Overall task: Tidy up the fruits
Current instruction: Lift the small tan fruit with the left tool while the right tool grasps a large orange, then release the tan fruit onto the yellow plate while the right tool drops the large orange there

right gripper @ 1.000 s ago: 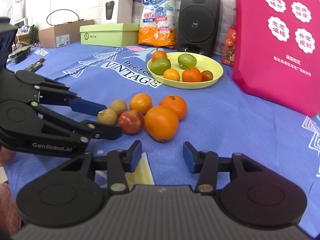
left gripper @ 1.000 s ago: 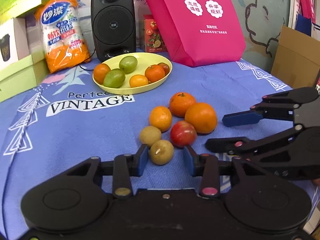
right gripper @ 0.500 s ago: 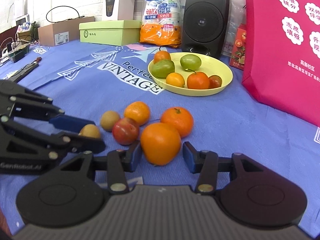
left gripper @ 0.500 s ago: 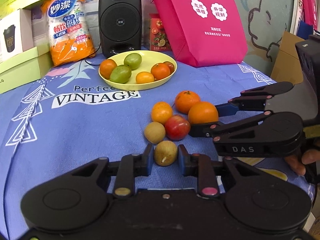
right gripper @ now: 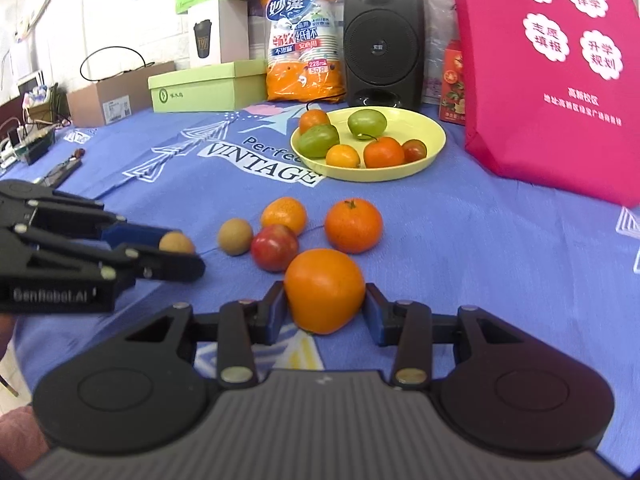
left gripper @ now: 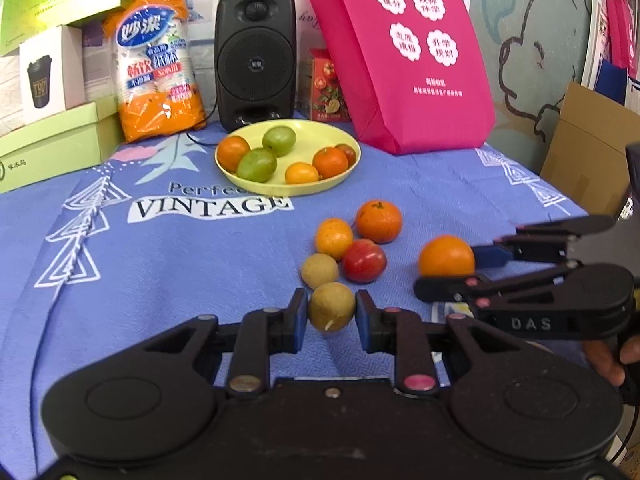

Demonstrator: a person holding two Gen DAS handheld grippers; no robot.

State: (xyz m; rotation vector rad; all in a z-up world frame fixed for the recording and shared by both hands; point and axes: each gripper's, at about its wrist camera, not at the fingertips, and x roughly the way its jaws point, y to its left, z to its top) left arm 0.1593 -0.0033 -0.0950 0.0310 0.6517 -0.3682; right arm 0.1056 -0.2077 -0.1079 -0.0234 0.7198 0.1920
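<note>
Both claws have just closed on fruit: left gripper (left gripper: 332, 314), open a second ago, now clamps the small brown fruit (left gripper: 331, 306), and right gripper (right gripper: 325, 305) pinches the large orange (right gripper: 323, 289), pulled clear of the pile. Each pick looks secured, so carrying comes next. Beyond them, four loose fruits remain on the blue cloth (left gripper: 180, 260): a second brown one, a red apple (left gripper: 364, 260), two mandarins. Farther back sits the yellow plate (left gripper: 348, 170), already holding six fruits.

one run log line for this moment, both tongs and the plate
left tongs: shut on tan fruit | right tongs: shut on big orange | yellow plate: six fruits | cloth: four loose
</note>
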